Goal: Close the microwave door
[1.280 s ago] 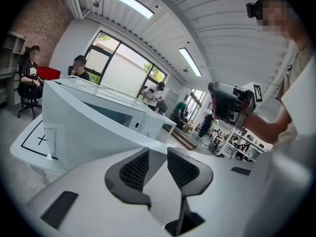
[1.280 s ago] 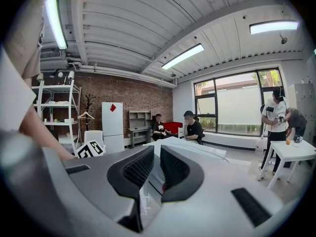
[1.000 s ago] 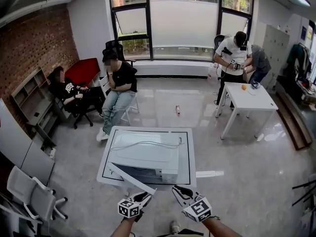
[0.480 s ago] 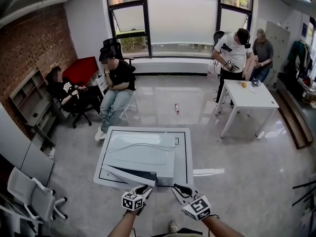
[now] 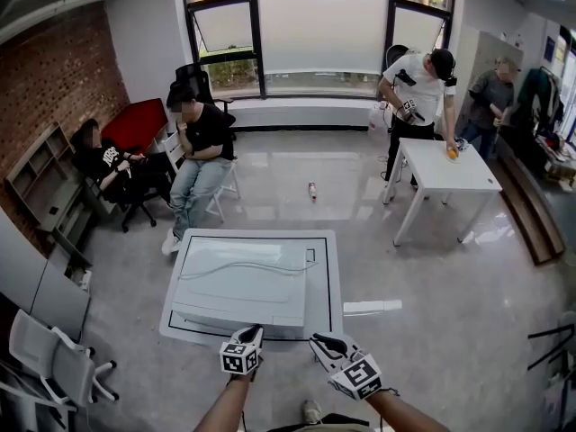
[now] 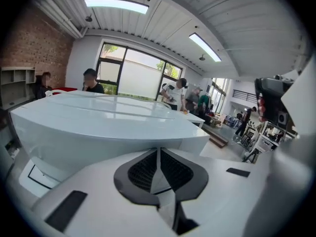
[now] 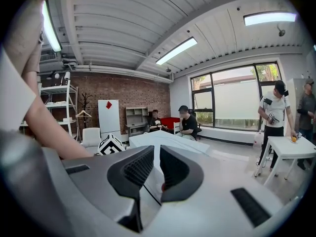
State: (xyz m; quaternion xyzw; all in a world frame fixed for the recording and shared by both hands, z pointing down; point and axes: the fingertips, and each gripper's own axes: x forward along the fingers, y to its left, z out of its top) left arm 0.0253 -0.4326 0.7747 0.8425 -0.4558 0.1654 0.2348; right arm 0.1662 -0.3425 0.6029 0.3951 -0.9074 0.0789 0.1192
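Observation:
The white microwave (image 5: 247, 282) lies long on a white table (image 5: 329, 268) right below me, its door flat against the front (image 5: 236, 323). My left gripper (image 5: 255, 333) points at that front edge. Its jaws have just been closing and now meet, with nothing between them. In the left gripper view the microwave (image 6: 108, 127) fills the space just beyond the shut left gripper (image 6: 158, 154). My right gripper (image 5: 322, 342) hangs off the front right corner, apart from the microwave (image 7: 163, 139). The right gripper view shows a narrow gap inside the right gripper (image 7: 154, 157), which is empty.
Two people sit at the back left by a red sofa (image 5: 135, 122). A white side table (image 5: 450, 174) stands at the right with two people by it. A bottle (image 5: 312, 190) lies on the floor beyond; a white chair (image 5: 49, 358) is at my left.
The microwave door, which stood open toward me, has swung shut against the front. My left gripper moved forward and right with it. The right gripper drifted slightly.

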